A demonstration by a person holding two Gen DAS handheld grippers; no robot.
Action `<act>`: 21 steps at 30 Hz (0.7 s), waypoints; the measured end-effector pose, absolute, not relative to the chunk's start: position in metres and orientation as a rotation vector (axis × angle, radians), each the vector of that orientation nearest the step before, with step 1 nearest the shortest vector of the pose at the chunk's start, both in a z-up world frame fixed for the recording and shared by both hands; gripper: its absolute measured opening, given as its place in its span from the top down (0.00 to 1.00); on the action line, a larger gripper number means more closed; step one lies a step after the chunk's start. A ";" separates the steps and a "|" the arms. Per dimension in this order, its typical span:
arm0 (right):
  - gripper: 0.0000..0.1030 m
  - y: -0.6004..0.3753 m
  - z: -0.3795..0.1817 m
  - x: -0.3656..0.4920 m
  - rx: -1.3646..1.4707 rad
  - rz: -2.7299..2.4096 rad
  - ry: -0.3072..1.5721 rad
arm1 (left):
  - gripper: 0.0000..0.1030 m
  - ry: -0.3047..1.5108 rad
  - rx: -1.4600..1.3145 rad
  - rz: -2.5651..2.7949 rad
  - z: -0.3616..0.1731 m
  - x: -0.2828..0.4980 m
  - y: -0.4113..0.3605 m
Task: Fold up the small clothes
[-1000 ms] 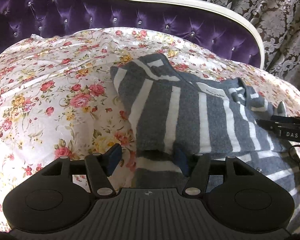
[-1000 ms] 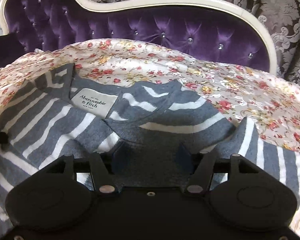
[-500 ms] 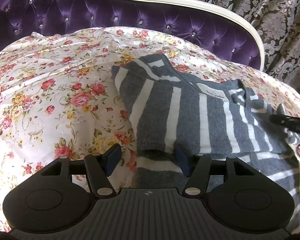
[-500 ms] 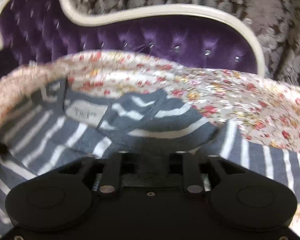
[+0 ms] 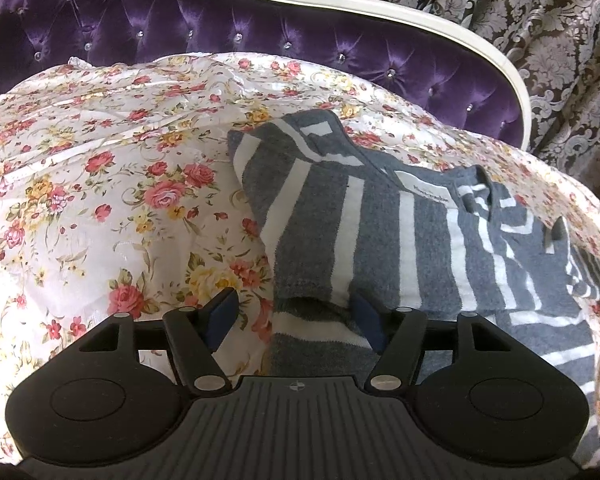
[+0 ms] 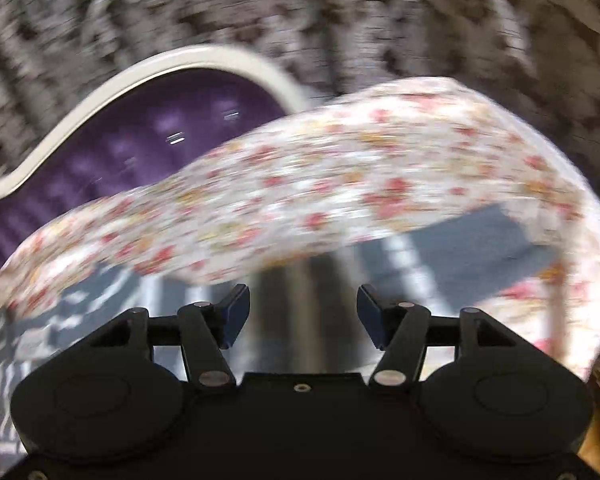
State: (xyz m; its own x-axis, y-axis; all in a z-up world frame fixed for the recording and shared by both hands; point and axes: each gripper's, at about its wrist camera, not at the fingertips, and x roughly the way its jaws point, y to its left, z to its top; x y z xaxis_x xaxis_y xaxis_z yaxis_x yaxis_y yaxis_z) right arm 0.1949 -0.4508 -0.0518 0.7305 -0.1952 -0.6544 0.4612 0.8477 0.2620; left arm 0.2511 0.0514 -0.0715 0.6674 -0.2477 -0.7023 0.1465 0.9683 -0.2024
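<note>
A grey sweater with white stripes (image 5: 380, 232) lies on the floral bedspread (image 5: 100, 184), its left side folded over the body and a white neck label showing. My left gripper (image 5: 296, 316) is open, low over the sweater's near left edge, with cloth between the fingers but not pinched. My right gripper (image 6: 302, 316) is open and empty. Its view is heavily blurred; the sweater (image 6: 480, 248) shows as grey and white patches ahead of the fingers.
A purple tufted headboard with a cream frame (image 5: 260, 36) stands behind the bed, and patterned curtains (image 5: 540, 20) hang at the back right. The bedspread drops off at the right edge (image 5: 596, 232).
My right gripper shut briefly, then opened and swung fast to the right, away from the neckline. It has left the left wrist view. My left gripper has stayed open and almost still.
</note>
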 end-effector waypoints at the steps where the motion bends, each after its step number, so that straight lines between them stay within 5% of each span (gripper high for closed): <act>1: 0.37 -0.459 -0.052 0.190 0.441 -0.397 0.657 | 0.39 0.810 -0.130 -0.222 -0.072 0.251 0.051; 19: 0.36 -0.540 -0.086 0.162 0.674 -0.577 0.620 | 0.39 0.814 -0.137 -0.222 -0.071 0.252 0.051; 21: 0.45 -0.543 -0.088 0.167 0.672 -0.585 0.607 | 0.38 0.814 -0.138 -0.223 -0.071 0.252 0.051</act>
